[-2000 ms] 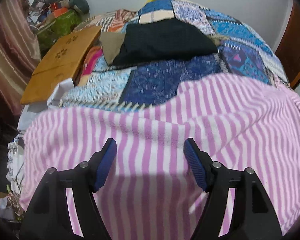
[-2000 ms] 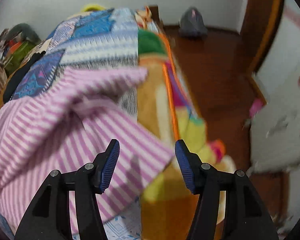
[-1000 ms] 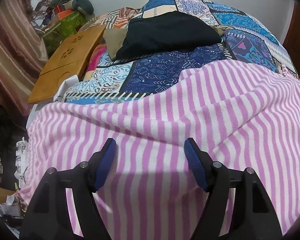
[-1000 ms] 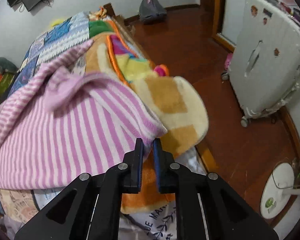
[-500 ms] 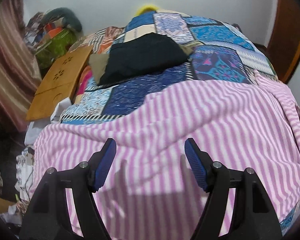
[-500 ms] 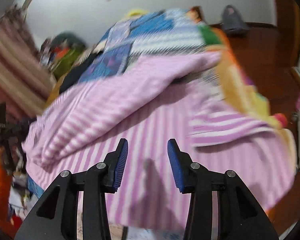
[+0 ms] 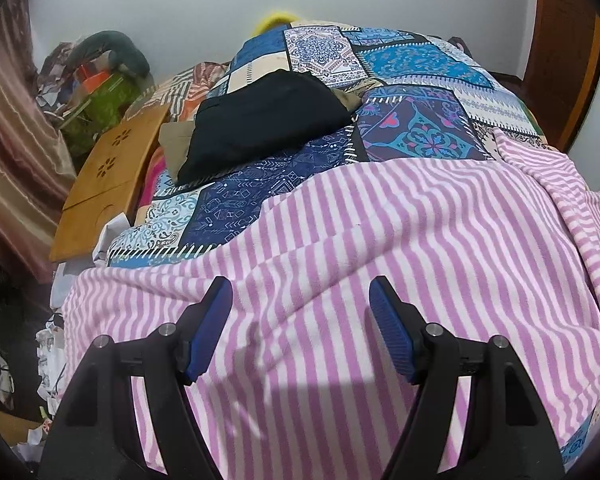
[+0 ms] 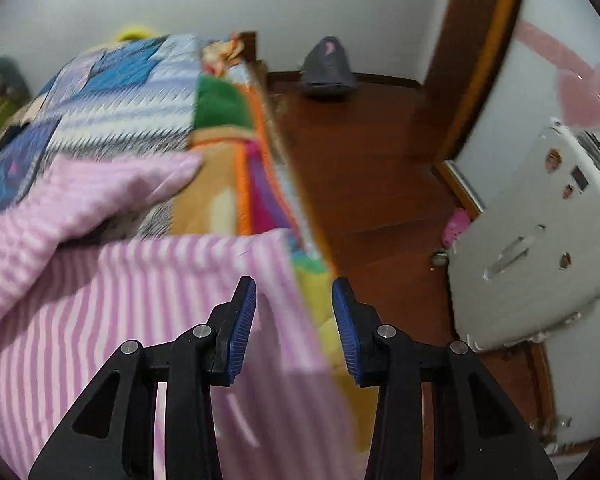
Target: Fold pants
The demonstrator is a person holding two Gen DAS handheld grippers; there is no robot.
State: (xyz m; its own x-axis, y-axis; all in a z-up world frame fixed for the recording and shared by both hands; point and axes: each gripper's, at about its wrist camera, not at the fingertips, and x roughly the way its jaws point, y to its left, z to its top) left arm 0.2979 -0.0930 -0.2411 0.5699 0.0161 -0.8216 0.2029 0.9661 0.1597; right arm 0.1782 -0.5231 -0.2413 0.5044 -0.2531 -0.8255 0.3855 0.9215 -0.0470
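Note:
The pink-and-white striped pants [image 7: 400, 240] lie spread across the near part of the bed, rumpled, with a raised fold toward the right. My left gripper [image 7: 300, 328] is open and empty, hovering over the striped cloth. In the right wrist view the same pants [image 8: 112, 292] lie at the bed's right side, one leg [image 8: 112, 188] lying farther back. My right gripper [image 8: 294, 320] is open and empty over the pants' right edge.
A blue patchwork quilt [image 7: 412, 80] covers the bed, with a folded black garment [image 7: 260, 124] on it. A wooden lap tray [image 7: 104, 176] and clutter sit at the left. A colourful fleece blanket [image 8: 228, 184], wooden floor [image 8: 360, 152], grey bag [image 8: 328, 68] and white appliance [image 8: 536, 248] show on the right.
My right gripper was shut on the pants' edge a second ago, then opened and swung from over the middle of the pants to their right edge. The left gripper stayed open, rising slightly.

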